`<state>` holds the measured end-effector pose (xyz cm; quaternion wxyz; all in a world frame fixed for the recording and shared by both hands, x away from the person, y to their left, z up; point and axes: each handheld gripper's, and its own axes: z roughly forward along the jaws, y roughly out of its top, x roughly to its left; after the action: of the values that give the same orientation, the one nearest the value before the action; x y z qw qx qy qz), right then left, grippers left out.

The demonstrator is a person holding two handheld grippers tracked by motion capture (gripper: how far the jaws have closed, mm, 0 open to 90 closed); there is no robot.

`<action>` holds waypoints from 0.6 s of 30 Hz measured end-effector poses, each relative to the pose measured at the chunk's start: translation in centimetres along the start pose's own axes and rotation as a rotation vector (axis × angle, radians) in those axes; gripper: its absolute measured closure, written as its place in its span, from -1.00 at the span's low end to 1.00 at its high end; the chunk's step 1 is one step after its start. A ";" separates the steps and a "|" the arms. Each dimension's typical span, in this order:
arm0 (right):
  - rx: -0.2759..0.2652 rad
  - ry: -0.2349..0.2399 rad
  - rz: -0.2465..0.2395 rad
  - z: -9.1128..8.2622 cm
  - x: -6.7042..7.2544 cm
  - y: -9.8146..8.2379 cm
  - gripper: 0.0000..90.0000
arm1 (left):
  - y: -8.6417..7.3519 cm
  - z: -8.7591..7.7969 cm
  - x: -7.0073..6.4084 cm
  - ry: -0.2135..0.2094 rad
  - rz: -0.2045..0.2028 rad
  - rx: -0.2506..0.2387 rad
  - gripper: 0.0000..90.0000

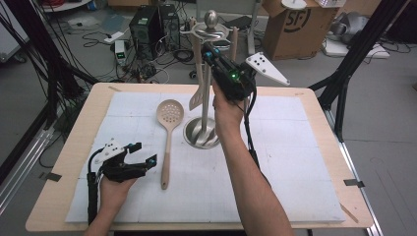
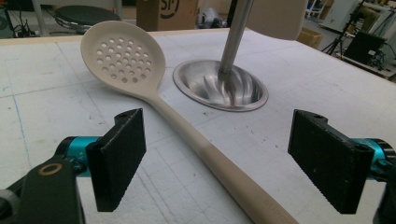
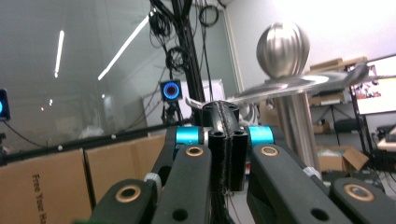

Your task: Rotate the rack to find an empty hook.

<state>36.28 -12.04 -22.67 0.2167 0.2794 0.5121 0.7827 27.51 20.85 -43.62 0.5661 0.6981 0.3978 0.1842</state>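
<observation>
Rack (image 1: 202, 132): polished steel, a round dished base at centre frame in the high view, a straight pole rising from it, a ribbed ball knob (image 3: 283, 50) and a flat ring at the top.
Skimmer (image 1: 168, 129): beige, smooth and matte, with a round bowl pierced by many small holes and a long tapering handle; it lies flat on the counter just left of the rack base, bowl toward the top of the frame.
Spatula (image 1: 197, 96): beige, slotted blade, hanging on the rack, handle upward; its top is hidden behind the right gripper.
Right gripper (image 1: 206, 53): raised at upper centre by the rack top, its black ribbed fingers pressed flat together; whether anything thin sits between them is hard to make out.
Left gripper (image 1: 143, 155): at lower left, resting low over the counter, fingers (image 2: 117, 156) spread wide and gripping nothing; the skimmer handle runs between them, cut off at the bottom edge of the left gripper view.
Counter (image 1: 295, 162): pale wood edge under a white, scuffed foam sheet with faint grid lines.
</observation>
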 end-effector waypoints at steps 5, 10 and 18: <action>0.035 -0.010 -0.007 0.2 0.2 -0.2 1.00 | 0.0 -0.1 0.1 0.001 -0.004 -0.004 -0.56; 0.037 -0.032 0.024 -0.2 -0.8 -0.5 1.00 | 0.0 -0.1 0.0 -0.002 -0.005 -0.003 -0.56; -0.016 -0.080 0.138 -1.8 -3.7 -0.5 1.00 | 0.0 -0.2 0.1 0.001 -0.002 0.002 -0.56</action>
<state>37.89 -15.41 -24.50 0.1849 0.3434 0.4764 0.7880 27.36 21.05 -43.60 0.5652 0.6981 0.3993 0.1836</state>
